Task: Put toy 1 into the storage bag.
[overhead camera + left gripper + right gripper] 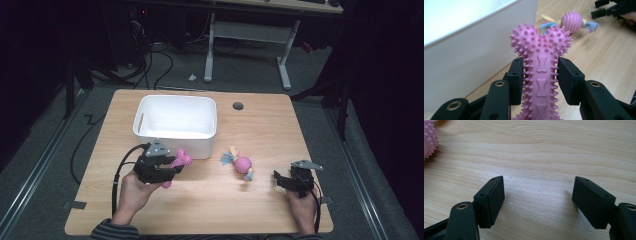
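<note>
The left tool (172, 167) has its two black jaws clamped on the shaft of a pink spiky rubber bone toy (540, 67), knobbed end poking out past the jaws, held just above the light wooden tabletop (210, 210) right at the near wall of the white rectangular plastic bin (175, 122). Over on the other side, the right tool (280, 179) sits low near the tabletop's right edge, jaws spread wide with nothing but bare wood grain between them (its own view makes that plain). Between the two tools lies a pink ribbed ball toy with blue and yellow fabric tassels (241, 164), resting on the wood just off the bin's near right corner, apart from both tools. A dark round grommet (238, 106) sits beyond the bin.
</note>
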Demonstrator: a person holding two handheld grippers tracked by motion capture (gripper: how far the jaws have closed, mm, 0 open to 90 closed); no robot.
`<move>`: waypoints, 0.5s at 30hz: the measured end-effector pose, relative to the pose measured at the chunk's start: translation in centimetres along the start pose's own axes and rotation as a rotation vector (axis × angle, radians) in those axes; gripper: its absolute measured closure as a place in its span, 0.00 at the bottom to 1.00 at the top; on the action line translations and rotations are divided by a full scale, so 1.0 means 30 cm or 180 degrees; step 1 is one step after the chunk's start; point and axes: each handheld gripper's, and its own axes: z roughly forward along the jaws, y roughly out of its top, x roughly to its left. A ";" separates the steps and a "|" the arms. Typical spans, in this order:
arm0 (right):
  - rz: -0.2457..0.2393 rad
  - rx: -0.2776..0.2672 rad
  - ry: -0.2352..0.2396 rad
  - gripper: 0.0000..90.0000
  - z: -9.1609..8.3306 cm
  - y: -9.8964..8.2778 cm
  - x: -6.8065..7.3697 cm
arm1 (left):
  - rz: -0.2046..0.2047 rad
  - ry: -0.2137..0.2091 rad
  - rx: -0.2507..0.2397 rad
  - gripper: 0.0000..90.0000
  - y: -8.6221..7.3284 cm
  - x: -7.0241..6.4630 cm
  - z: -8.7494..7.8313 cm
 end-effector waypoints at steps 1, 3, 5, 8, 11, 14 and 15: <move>0.0000 0.0000 0.0000 0.29 0.000 0.000 0.000 | 0.0000 0.0000 0.0000 0.65 0.000 0.000 0.000; 0.0002 0.0000 -0.0001 0.29 0.000 0.000 0.000 | -0.0039 -0.0007 -0.0061 0.65 0.006 0.015 -0.027; 0.0002 0.0000 0.0000 0.29 0.000 0.000 0.000 | -0.0034 0.0019 -0.0074 0.65 0.011 0.023 -0.043; 0.0001 0.0001 0.0000 0.29 0.000 0.000 0.000 | -0.0064 0.0003 -0.0150 0.65 0.021 0.038 -0.068; 0.0001 0.0000 0.0000 0.29 0.000 0.000 0.000 | -0.0061 0.0027 -0.0169 0.65 0.032 0.047 -0.086; 0.0001 0.0000 0.0001 0.29 0.000 0.000 0.000 | -0.0077 0.0028 -0.0183 0.65 0.048 0.057 -0.101; 0.0000 0.0000 0.0000 0.29 0.000 0.000 0.000 | -0.0076 0.0026 -0.0182 0.65 0.052 0.060 -0.104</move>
